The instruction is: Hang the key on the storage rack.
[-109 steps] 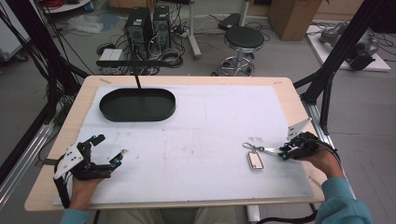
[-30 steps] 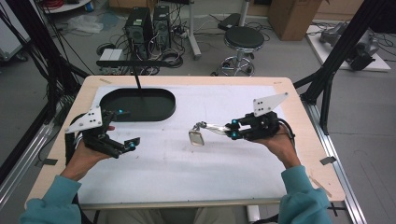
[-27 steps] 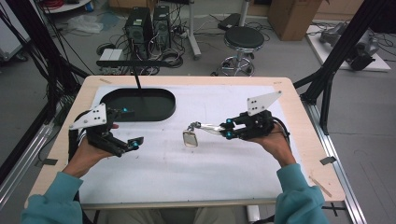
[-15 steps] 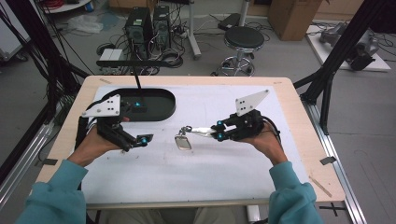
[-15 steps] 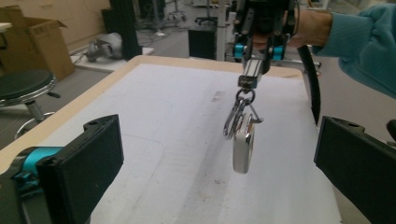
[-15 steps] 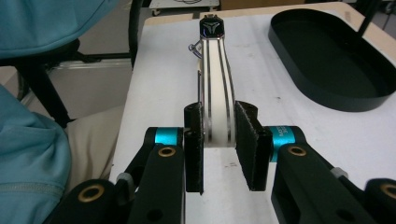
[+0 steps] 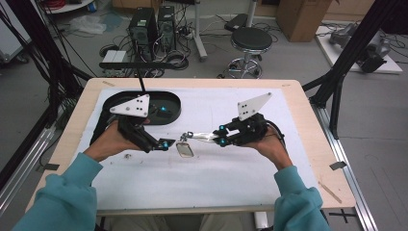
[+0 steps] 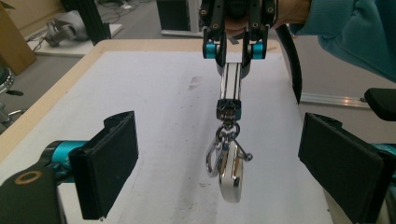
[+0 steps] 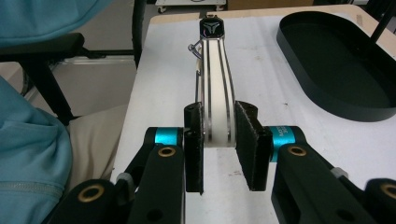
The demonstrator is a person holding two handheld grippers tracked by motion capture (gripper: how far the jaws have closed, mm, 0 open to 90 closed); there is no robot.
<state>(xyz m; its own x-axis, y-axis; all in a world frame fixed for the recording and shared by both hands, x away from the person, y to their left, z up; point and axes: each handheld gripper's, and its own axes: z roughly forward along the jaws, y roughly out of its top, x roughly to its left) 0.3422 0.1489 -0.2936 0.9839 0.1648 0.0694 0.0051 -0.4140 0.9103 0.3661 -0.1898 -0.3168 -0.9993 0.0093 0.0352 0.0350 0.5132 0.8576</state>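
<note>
The right hand-held gripper is clamped on a white strap with thin dark stripes and a black end clasp. From that clasp a metal clip and a glossy white fob dangle above the tabletop. The left hand-held gripper, jaws wide and just now narrowing, brackets the fob without touching.

Table: pale wood top, covered by a white mat with faint smudges.
Tray: black, oval, shallow, at the mat's far left corner; a thin black rod rises behind it.
Stool: round black seat on a chrome base, on the floor beyond the table.
Computer towers: two, black, upright, with loose cables around them.
Cardboard box: brown, on the floor at the far right.
Frame struts: black, slanting beside the table.
</note>
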